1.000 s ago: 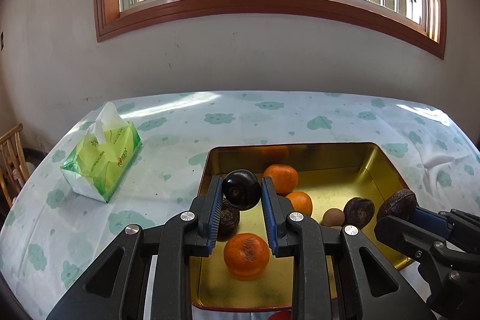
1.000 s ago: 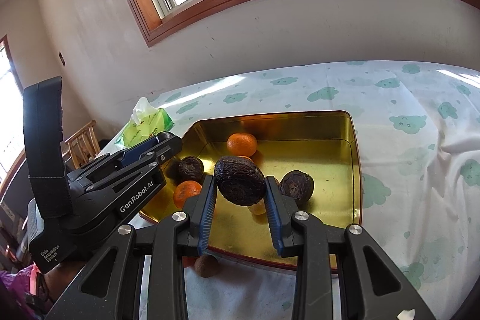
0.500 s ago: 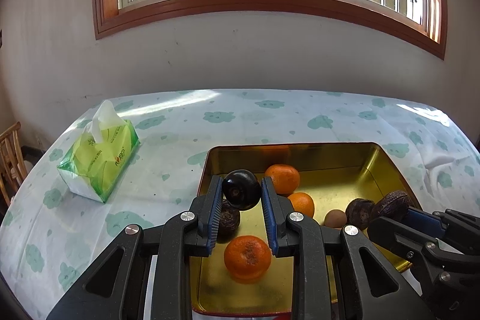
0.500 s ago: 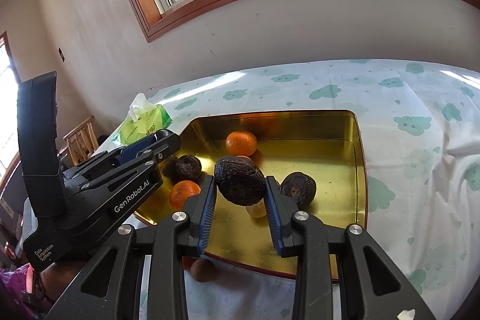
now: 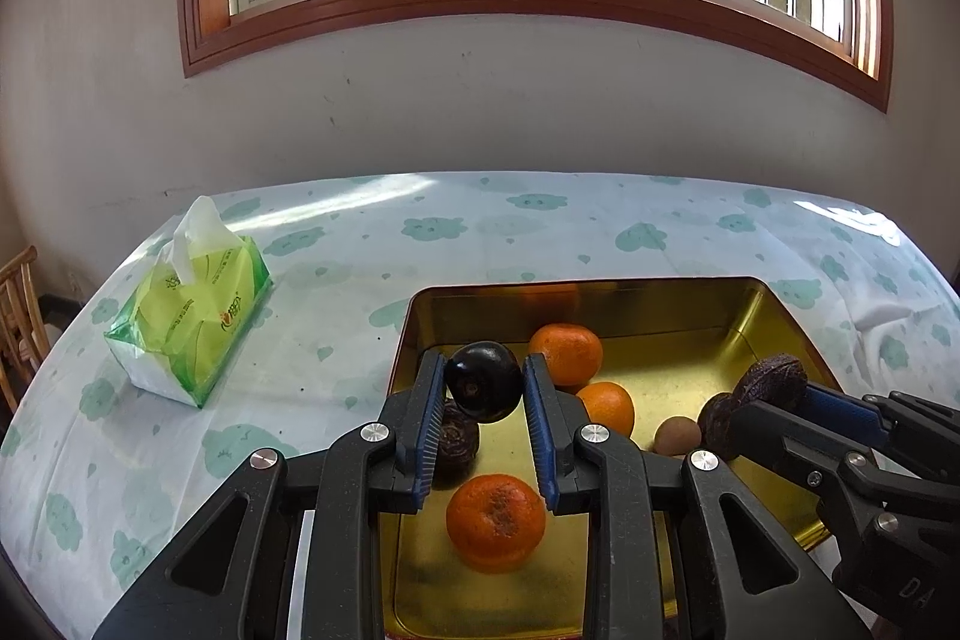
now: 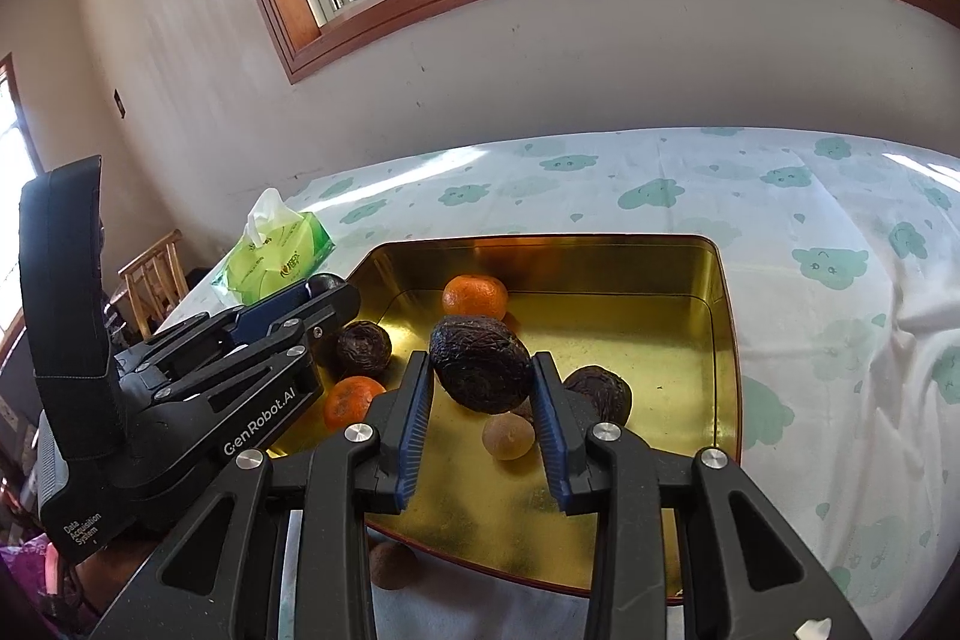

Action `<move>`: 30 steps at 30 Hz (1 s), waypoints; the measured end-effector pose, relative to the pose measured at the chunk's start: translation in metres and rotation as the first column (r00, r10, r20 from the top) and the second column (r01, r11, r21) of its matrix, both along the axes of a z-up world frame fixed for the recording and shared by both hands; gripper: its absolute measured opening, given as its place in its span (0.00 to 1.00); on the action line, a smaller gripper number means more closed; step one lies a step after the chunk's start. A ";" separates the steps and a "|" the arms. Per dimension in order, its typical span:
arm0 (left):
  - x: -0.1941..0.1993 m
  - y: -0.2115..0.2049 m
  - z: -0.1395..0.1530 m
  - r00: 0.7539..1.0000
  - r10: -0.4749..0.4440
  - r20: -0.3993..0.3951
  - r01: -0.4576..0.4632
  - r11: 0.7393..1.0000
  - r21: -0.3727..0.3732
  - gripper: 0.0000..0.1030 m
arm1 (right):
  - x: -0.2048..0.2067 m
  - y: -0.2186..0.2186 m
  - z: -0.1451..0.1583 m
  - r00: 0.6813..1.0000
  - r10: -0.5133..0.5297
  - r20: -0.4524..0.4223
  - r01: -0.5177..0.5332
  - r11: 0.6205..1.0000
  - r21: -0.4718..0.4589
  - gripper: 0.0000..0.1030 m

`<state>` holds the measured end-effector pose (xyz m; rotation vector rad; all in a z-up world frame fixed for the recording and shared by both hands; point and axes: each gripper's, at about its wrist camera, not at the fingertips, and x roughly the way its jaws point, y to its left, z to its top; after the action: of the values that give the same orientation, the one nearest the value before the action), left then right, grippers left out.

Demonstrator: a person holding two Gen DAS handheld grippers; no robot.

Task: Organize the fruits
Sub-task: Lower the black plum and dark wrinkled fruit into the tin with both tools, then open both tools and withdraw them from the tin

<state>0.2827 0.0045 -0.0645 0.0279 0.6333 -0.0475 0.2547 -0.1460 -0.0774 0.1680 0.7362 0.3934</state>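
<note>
A gold metal tray (image 5: 786, 316) (image 6: 723, 316) lies on the table. My left gripper (image 5: 483, 383) is shut on a smooth dark purple fruit (image 5: 485, 381) above the tray's left side. My right gripper (image 6: 482, 381) is shut on a wrinkled dark fruit (image 6: 482, 370) over the tray's middle; that fruit also shows in the left wrist view (image 5: 775, 381). In the tray lie three oranges (image 5: 495, 520) (image 5: 566, 352) (image 5: 608, 405), two wrinkled dark fruits (image 6: 363, 347) (image 6: 600, 393) and a small brown fruit (image 6: 509, 436).
A green tissue pack (image 5: 192, 316) stands on the tablecloth left of the tray. A small brown fruit (image 6: 393, 565) lies on the cloth in front of the tray. A wooden chair (image 6: 153, 274) stands beyond the table's left edge. A wall with a window is behind.
My right gripper has moved left and inward over the tray with its wrinkled fruit. My left gripper has held almost still with the purple fruit.
</note>
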 end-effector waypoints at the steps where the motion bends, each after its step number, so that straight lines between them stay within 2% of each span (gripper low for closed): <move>1: 0.001 0.000 0.000 1.000 -0.001 -0.003 0.001 1.000 0.000 0.28 | 0.000 -0.001 0.001 1.000 -0.004 0.007 0.004 1.000 0.000 0.32; 6: -0.001 0.001 0.002 1.000 0.004 0.015 -0.004 1.000 -0.004 0.53 | -0.003 -0.009 0.007 0.999 -0.026 0.033 0.025 1.000 0.004 0.35; 8: -0.003 0.002 0.005 1.000 0.007 0.030 -0.007 1.000 -0.006 0.57 | -0.008 -0.016 0.010 0.999 -0.032 0.033 0.031 0.999 0.026 0.35; 14: -0.015 0.003 0.018 0.998 0.017 0.059 -0.016 1.000 -0.019 0.60 | -0.044 -0.023 0.020 0.998 0.061 0.006 -0.062 0.993 0.098 0.35; 19: -0.033 0.005 0.031 0.996 0.028 0.085 -0.026 0.999 -0.028 0.62 | -0.080 -0.019 0.006 0.994 0.103 -0.046 -0.099 0.992 0.078 0.35; 24: -0.057 0.011 0.040 0.993 0.042 0.107 -0.039 0.999 -0.031 0.67 | -0.095 -0.017 -0.018 0.988 0.098 -0.120 -0.088 0.993 0.081 0.35; 30: -0.085 0.026 0.032 0.994 0.068 0.087 -0.066 0.997 -0.032 0.70 | -0.103 -0.005 -0.028 0.987 0.094 -0.127 -0.090 0.995 0.038 0.35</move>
<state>0.1981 0.0304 -0.0323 -0.0197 0.5453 0.0094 0.1518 -0.1507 -0.1054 0.1916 0.8676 0.4864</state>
